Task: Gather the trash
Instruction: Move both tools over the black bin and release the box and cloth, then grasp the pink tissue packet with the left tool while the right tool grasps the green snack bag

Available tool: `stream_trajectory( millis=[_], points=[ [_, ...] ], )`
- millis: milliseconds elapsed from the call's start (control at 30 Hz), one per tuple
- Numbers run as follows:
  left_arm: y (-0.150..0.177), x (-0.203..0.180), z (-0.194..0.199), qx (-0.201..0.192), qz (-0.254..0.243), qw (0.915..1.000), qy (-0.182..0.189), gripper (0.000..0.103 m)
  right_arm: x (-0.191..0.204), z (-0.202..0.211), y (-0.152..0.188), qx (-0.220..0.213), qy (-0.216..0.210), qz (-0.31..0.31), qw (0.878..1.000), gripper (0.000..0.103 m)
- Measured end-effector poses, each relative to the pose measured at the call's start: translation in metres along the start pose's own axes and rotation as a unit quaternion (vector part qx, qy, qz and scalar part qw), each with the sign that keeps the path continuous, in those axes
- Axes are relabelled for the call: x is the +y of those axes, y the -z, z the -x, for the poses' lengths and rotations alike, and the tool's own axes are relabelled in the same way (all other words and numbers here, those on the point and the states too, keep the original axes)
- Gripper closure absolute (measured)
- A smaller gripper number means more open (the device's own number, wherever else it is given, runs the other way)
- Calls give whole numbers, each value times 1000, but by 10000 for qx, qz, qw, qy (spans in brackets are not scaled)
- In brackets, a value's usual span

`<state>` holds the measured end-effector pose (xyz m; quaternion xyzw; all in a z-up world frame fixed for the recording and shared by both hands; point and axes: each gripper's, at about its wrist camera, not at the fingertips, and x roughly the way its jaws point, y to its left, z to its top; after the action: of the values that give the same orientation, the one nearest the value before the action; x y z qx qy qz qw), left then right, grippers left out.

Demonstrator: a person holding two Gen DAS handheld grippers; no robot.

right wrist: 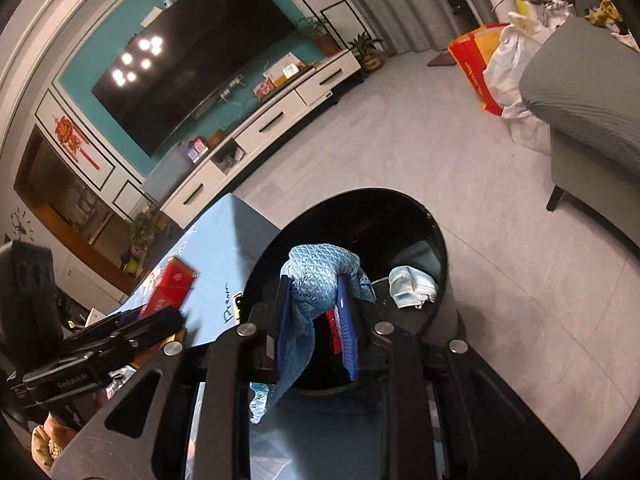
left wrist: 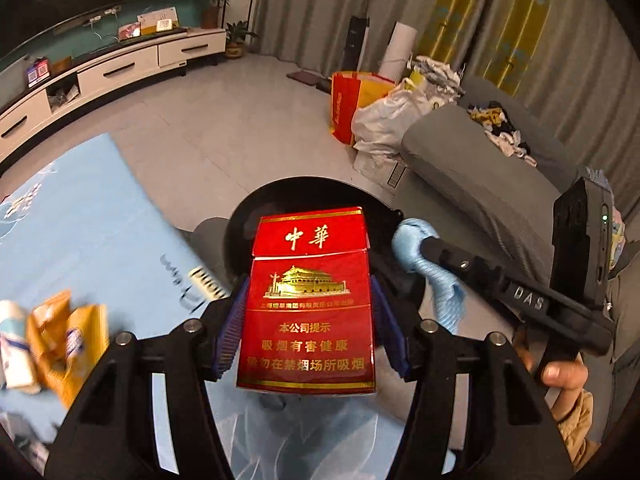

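The red cigarette pack (left wrist: 308, 300) sits upright between the blue pads of my left gripper (left wrist: 308, 312), whose fingers (left wrist: 230, 328) clamp its sides, over the near rim of the black trash bin (left wrist: 240, 232). My right gripper (right wrist: 314, 312) pinches a crumpled blue cloth (right wrist: 316, 272) over the bin's mouth. A used face mask (right wrist: 412, 286) lies on the bin's far rim. Yellow wrappers (left wrist: 68, 336) lie on the blue-covered table (left wrist: 100, 224) to my left.
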<state>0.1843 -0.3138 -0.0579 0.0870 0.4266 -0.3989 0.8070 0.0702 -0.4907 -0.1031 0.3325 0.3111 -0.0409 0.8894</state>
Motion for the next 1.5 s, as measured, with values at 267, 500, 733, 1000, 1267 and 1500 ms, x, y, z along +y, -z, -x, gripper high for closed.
stream_trajectory(
  millis=[267,500,733,1000,1267,1500],
  points=[
    [-18,4,-40,196,279,9994,-46,29,-17,-39,4,579,-82,-352,9977,46],
    [-4,3,-27,201,291,9994,28,25,-22,-4,11,326,-83,-507,9981,44],
    [45,14,23,61,614,9976,-300,13,-8,28,30,351,-101,-382,9986,40],
    [117,50,110,-256,1307,9898,-498,4,36,32,66,792,-241,3,9966,38],
    [196,124,221,-1016,2459,9569,-1162,3,107,18,108,1366,-561,766,9861,38],
    [256,173,249,-946,3299,9247,-1647,3,169,4,143,1615,-772,1710,9689,38]
  ],
)
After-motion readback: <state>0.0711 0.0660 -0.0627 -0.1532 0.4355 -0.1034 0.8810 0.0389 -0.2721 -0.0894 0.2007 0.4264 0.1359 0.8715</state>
